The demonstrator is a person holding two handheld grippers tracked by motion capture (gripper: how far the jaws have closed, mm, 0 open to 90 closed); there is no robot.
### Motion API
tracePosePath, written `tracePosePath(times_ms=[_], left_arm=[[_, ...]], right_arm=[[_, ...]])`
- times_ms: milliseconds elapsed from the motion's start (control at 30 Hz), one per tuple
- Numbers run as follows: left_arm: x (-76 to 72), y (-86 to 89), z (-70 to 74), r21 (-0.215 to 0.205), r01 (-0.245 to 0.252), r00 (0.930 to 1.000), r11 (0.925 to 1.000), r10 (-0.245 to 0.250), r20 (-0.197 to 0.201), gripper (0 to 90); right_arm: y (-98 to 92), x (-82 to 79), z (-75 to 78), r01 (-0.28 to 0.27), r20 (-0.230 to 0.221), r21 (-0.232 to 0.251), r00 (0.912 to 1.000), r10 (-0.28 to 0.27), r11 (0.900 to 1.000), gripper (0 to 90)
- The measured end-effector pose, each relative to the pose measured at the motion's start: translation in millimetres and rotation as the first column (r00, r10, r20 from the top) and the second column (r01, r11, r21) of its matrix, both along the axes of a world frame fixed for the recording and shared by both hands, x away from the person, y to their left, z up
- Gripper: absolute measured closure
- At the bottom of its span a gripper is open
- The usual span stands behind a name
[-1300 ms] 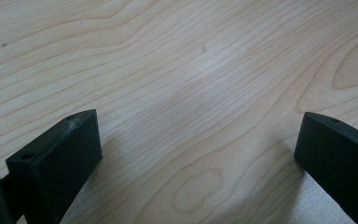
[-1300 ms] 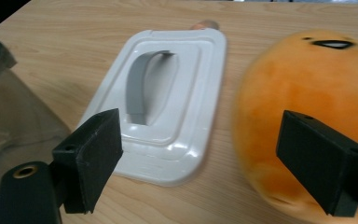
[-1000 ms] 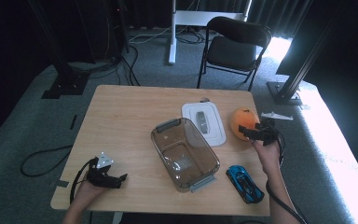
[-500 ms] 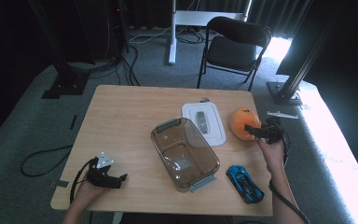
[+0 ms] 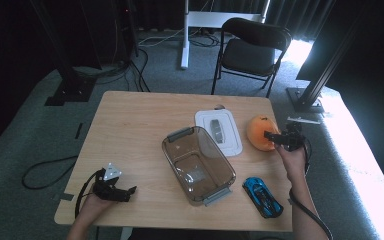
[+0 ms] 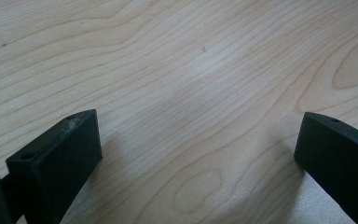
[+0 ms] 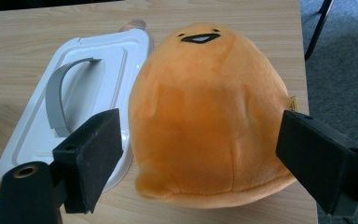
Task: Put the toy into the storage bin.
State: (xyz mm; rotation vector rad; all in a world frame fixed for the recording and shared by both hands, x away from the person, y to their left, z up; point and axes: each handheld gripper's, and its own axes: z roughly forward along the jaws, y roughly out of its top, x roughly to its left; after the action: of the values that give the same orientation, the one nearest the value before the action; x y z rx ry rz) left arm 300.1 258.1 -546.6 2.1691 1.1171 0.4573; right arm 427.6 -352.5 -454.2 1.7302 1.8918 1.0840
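An orange egg-shaped plush (image 5: 256,131) with a small face sits near the table's right edge. My right gripper (image 5: 271,136) is open at its near right side. In the right gripper view the plush (image 7: 205,88) lies between the two spread jaws of that gripper (image 7: 200,140), which stand on either side without visibly pressing it. My left gripper (image 5: 129,190) rests open at the front left corner of the table. Between its jaws (image 6: 196,140) there is only bare wood.
A white lid with a grey handle (image 5: 219,131) lies left of the plush, almost touching it (image 7: 74,93). A clear brownish container (image 5: 197,162) stands mid-table. A blue toy car (image 5: 263,196) sits front right. A black chair (image 5: 252,50) stands beyond the wooden table (image 5: 135,125).
My right gripper has edged slightly farther along the table's right side, closing in on the plush. The left gripper has stayed put.
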Motion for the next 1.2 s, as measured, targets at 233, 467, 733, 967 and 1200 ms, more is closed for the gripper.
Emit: tracePosePath(times_ms=[233, 467, 733, 967, 1200], left_arm=[[0.0, 0.0, 0.0, -0.001, -0.001, 1.0, 1.0, 0.001, 0.0, 1.0], [0.0, 0.0, 0.0, 0.0, 0.0, 1.0, 1.0, 0.0, 0.0, 1.0], [0.0, 0.0, 0.0, 0.0, 0.0, 1.0, 1.0, 0.0, 0.0, 1.0], [0.0, 0.0, 0.0, 0.0, 0.0, 1.0, 1.0, 0.0, 0.0, 1.0], [0.0, 0.0, 0.0, 0.0, 0.0, 1.0, 1.0, 0.0, 0.0, 1.0]], right_arm=[[1.6, 8.9, -3.8, 0.0, -0.02, -0.015, 0.9998, -0.001, 1.0, 14.0], [1.9, 18.9, -10.7, 0.014, -0.052, -0.034, 0.9985, -0.015, 0.999, 14.8], [4.2, 23.8, -17.2, 0.03, -0.074, -0.045, 0.9967, -0.034, 0.999, 14.9], [6.5, 24.9, -24.1, 0.033, -0.101, -0.079, 0.9941, -0.04, 0.996, 15.2], [8.2, 23.0, -31.7, 0.021, -0.12, -0.081, 0.9923, -0.03, 0.996, 15.7]])
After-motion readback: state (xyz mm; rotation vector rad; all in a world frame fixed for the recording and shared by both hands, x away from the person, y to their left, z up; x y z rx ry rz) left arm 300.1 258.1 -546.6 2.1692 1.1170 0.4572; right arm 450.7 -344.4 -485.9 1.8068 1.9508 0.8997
